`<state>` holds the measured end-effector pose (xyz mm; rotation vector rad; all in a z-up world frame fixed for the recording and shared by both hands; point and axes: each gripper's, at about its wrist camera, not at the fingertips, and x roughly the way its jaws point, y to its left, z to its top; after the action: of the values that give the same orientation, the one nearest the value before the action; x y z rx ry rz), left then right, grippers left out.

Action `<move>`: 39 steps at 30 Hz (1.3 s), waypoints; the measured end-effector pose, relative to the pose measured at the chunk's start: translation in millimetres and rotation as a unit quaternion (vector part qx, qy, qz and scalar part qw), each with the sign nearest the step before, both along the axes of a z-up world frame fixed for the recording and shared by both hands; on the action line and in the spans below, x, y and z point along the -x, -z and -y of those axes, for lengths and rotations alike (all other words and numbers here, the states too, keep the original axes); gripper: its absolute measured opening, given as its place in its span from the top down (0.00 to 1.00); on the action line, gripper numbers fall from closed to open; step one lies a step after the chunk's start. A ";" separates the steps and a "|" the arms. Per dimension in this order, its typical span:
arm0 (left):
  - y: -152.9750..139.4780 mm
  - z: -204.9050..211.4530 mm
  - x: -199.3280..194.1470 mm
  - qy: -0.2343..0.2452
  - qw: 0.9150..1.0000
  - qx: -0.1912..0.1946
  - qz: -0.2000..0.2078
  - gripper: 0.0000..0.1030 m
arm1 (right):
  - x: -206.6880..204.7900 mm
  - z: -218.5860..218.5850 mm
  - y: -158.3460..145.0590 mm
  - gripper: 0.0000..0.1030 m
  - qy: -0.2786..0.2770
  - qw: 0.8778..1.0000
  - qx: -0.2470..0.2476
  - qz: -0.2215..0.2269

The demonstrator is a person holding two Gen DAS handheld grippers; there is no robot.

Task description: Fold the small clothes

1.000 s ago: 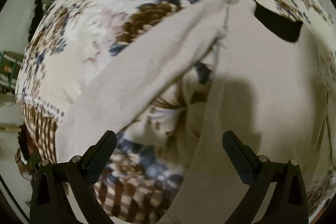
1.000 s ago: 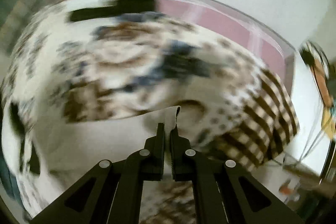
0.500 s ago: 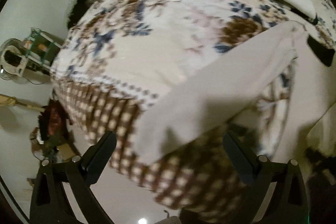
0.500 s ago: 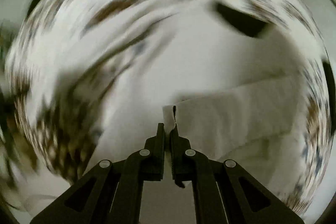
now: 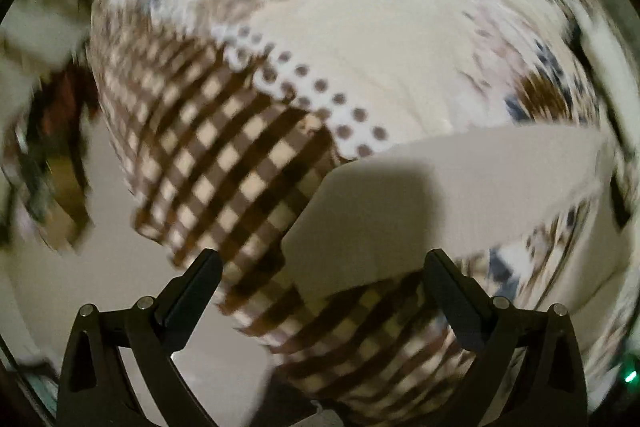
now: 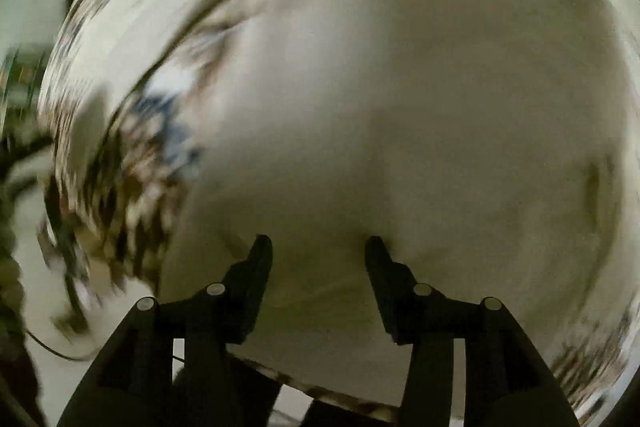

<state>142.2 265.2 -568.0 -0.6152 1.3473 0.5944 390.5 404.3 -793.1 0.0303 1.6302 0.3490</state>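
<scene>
Cream garment lies on patterned bedspread, sleeve end at 6 o'clock. Left gripper spread wide, empty. Right gripper released, above cloth.

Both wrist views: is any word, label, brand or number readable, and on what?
None readable. The cream garment and the patterned bedspread show only plain fabric, checks, dots and flowers. The right wrist view is motion-blurred; the cluttered edges of both views are too smeared to read.

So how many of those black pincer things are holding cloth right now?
0. The left gripper hangs open over the cream sleeve on the patterned bedspread; the right gripper is open above the cream garment. Blur may hide slight contact.
</scene>
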 end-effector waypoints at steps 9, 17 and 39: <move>59.6 -34.2 17.2 -0.146 0.985 0.091 0.010 0.22 | 5.0 132.5 11.6 0.51 0.182 0.981 0.065 -0.030; -39.4 60.6 -42.7 0.077 0.989 -0.102 0.079 0.96 | 62.1 154.5 11.8 0.51 0.170 0.983 0.073 -0.018; -38.2 441.2 -35.2 0.559 0.820 0.043 0.117 0.55 | 204.5 501.4 -41.9 0.51 0.301 0.951 0.040 -0.053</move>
<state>177.3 -176.0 -529.9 0.1080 1.2523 -0.4973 186.0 -97.0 -751.2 0.4823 1.6509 -0.1921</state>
